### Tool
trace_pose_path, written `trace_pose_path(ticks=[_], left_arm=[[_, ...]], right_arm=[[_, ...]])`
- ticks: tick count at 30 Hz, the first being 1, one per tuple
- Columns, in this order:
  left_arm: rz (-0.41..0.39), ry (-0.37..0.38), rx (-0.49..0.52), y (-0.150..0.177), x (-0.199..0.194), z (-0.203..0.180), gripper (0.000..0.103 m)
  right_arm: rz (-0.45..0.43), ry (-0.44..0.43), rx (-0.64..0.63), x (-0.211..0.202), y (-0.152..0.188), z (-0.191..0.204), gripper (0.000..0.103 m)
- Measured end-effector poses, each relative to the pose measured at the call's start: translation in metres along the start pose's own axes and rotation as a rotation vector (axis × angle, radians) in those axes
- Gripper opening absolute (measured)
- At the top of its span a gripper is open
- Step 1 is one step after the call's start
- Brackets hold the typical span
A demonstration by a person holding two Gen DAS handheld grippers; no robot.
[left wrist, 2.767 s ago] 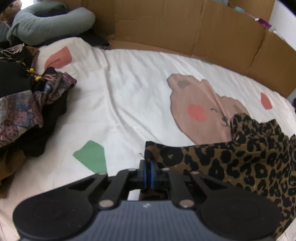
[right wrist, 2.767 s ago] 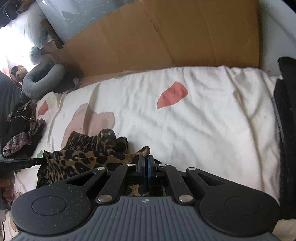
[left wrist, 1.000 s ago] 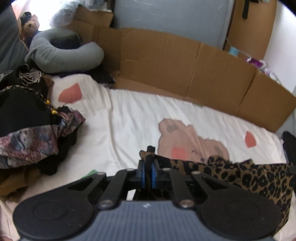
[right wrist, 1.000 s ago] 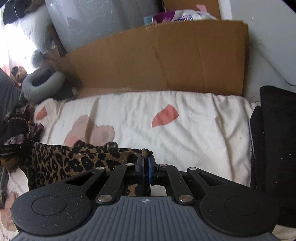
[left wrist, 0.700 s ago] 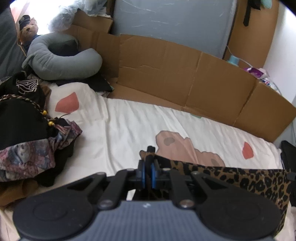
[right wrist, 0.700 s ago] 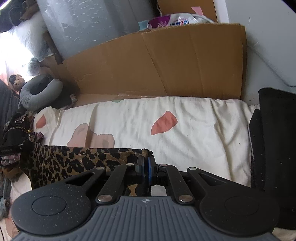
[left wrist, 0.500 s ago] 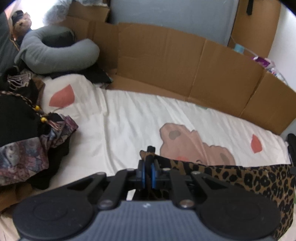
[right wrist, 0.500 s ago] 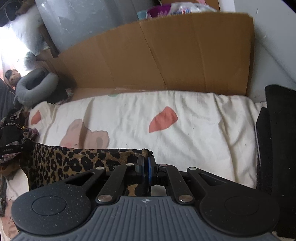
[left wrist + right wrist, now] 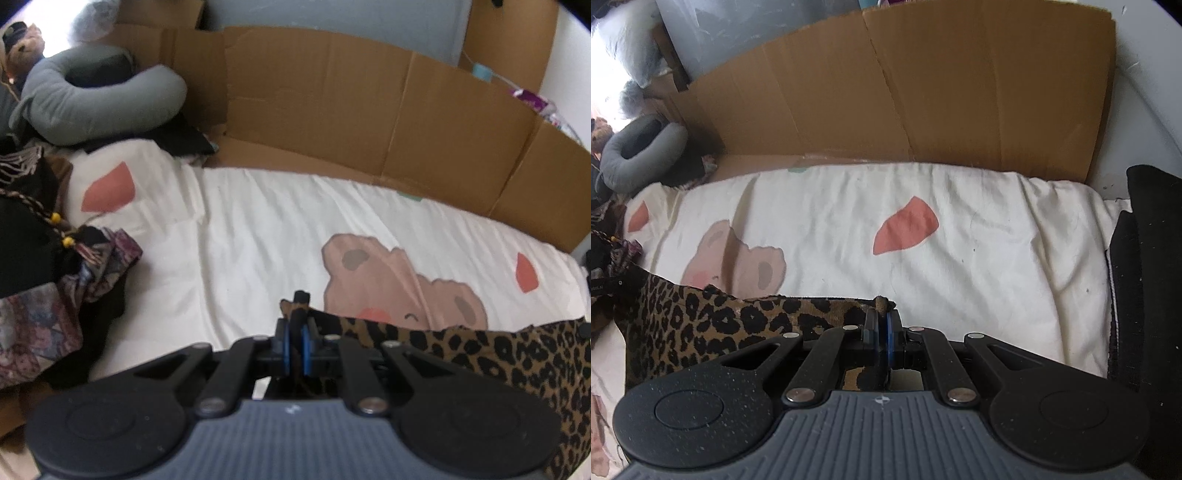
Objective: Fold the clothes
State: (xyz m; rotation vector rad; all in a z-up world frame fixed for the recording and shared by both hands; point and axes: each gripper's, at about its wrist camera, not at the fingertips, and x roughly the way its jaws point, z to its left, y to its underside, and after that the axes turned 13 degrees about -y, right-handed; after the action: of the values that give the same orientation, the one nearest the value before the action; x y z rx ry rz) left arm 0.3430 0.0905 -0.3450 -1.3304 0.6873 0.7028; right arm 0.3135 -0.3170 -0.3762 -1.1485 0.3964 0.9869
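A leopard-print garment (image 9: 517,354) is held stretched between both grippers above a white bedsheet (image 9: 240,236) with a bear print. My left gripper (image 9: 295,328) is shut on the garment's left top corner. My right gripper (image 9: 882,321) is shut on the other top corner; the garment (image 9: 701,314) spreads out to the left in that view. The lower part of the cloth is hidden behind the gripper bodies.
A pile of dark and patterned clothes (image 9: 44,266) lies at the left. A grey U-shaped pillow (image 9: 92,107) sits at the back left. Cardboard sheets (image 9: 369,122) line the far edge of the bed. Folded black fabric (image 9: 1148,277) lies at the right.
Both grippers lifted the garment off the bed and spread it taut, then came down and tilted toward the sheet; the cardboard wall now sits higher in both views.
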Motion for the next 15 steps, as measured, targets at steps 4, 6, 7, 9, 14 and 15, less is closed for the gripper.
trace_pose_path(ticks=[4, 6, 7, 9, 14, 15], left_arm=[[0.047, -0.002, 0.011, 0.004, 0.020, -0.004, 0.007], [0.072, -0.001, 0.015, 0.006, 0.030, -0.006, 0.007], [0.081, -0.003, 0.022, 0.007, 0.034, -0.007, 0.007], [0.087, -0.009, 0.041, 0.010, 0.041, -0.010, 0.008], [0.041, -0.035, 0.117, 0.015, 0.046, -0.018, 0.009], [0.030, -0.036, 0.129, 0.015, 0.046, -0.019, 0.010]], right_arm=[[0.021, 0.008, -0.001, 0.010, -0.001, -0.003, 0.002], [0.040, 0.007, 0.008, 0.017, -0.001, -0.005, 0.002], [0.049, 0.006, 0.012, 0.021, -0.001, -0.007, 0.002], [0.072, 0.006, 0.013, 0.030, 0.000, -0.008, 0.002], [0.098, 0.015, 0.016, 0.045, 0.001, -0.013, 0.002], [0.100, 0.021, 0.016, 0.045, 0.000, -0.014, 0.002]])
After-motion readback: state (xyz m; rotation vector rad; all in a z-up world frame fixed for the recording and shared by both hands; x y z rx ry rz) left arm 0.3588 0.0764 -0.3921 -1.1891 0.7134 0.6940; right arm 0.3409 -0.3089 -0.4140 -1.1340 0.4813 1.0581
